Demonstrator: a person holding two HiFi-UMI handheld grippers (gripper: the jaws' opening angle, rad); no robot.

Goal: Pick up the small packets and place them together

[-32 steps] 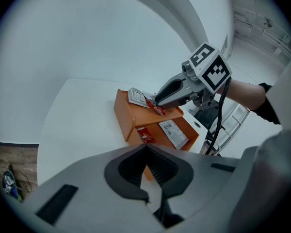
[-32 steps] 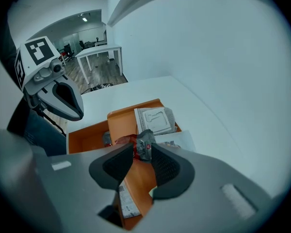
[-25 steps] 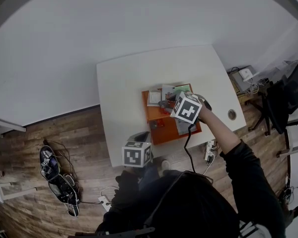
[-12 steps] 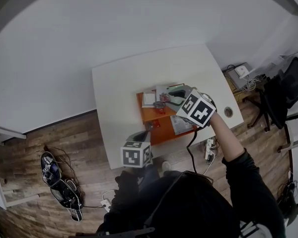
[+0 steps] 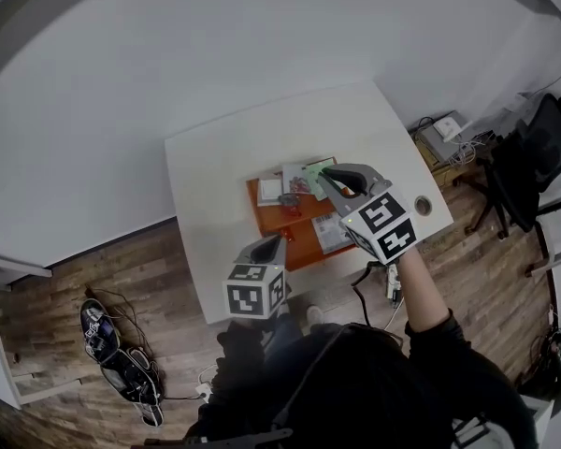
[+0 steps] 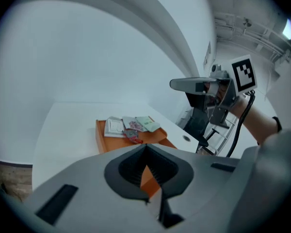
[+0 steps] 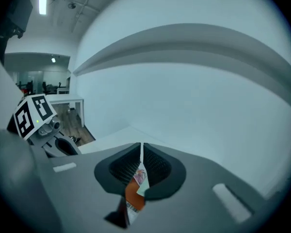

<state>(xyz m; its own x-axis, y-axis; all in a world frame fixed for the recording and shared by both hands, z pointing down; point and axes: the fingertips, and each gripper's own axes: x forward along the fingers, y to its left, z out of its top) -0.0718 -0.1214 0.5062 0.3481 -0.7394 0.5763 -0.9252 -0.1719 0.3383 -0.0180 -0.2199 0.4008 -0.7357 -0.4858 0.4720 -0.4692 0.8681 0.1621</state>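
Observation:
Several small packets lie on the far half of an orange tray (image 5: 294, 224): a white one (image 5: 270, 191), a pink one (image 5: 299, 183) and a green one (image 5: 318, 173). Another printed packet (image 5: 331, 234) lies at the tray's right edge. My right gripper (image 5: 331, 178) hangs high above the green packet. Its jaws have just been closing and now stand shut with nothing between them; only the tray and packets (image 7: 139, 177) show far below through the slit. My left gripper (image 5: 268, 245) hovers over the tray's near edge, shut and empty. From it I see the packets (image 6: 131, 125) and the right gripper (image 6: 174, 84).
The tray sits on a white table (image 5: 215, 166) against a white wall. A round cable hole (image 5: 424, 205) lies near the table's right edge. Wooden floor, cables, a power strip (image 5: 394, 283) and office chairs (image 5: 533, 157) surround the table.
The right gripper has lifted up off the tray and its packets and rolled, coming up empty. The left gripper has risen slightly near the tray's front edge.

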